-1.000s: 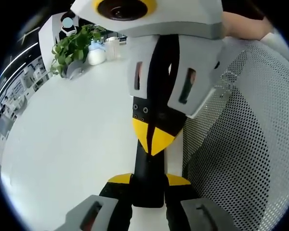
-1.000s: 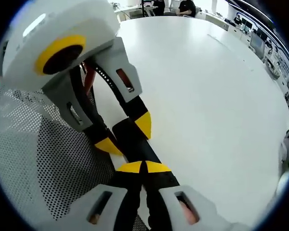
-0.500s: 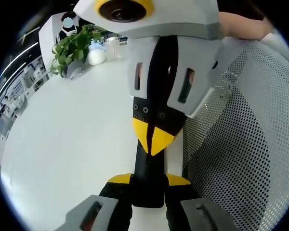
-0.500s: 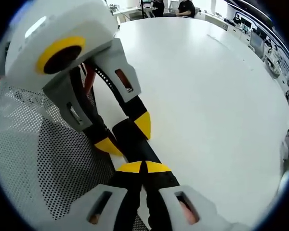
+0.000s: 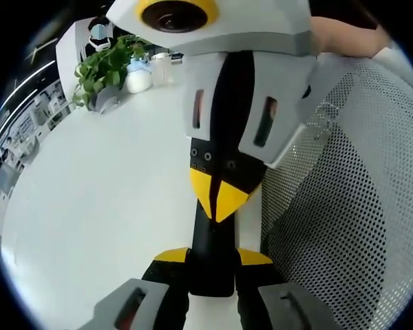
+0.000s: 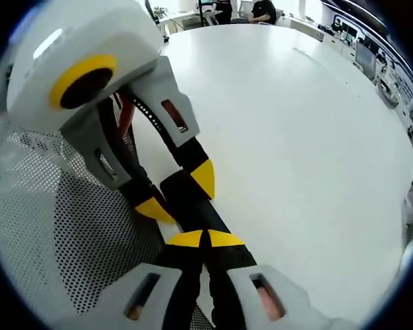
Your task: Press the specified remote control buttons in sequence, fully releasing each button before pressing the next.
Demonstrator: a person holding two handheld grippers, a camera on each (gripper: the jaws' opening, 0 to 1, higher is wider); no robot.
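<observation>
The left gripper and right gripper meet tip to tip, jaws closed.

A leafy green potted plant stood at the far edge of the round white table, beside a perforated grey mesh surface.

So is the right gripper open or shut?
Shut. The right gripper has its yellow-tipped jaws pressed together with no gap, over the black remote.

Remote on table, seemingly
</observation>
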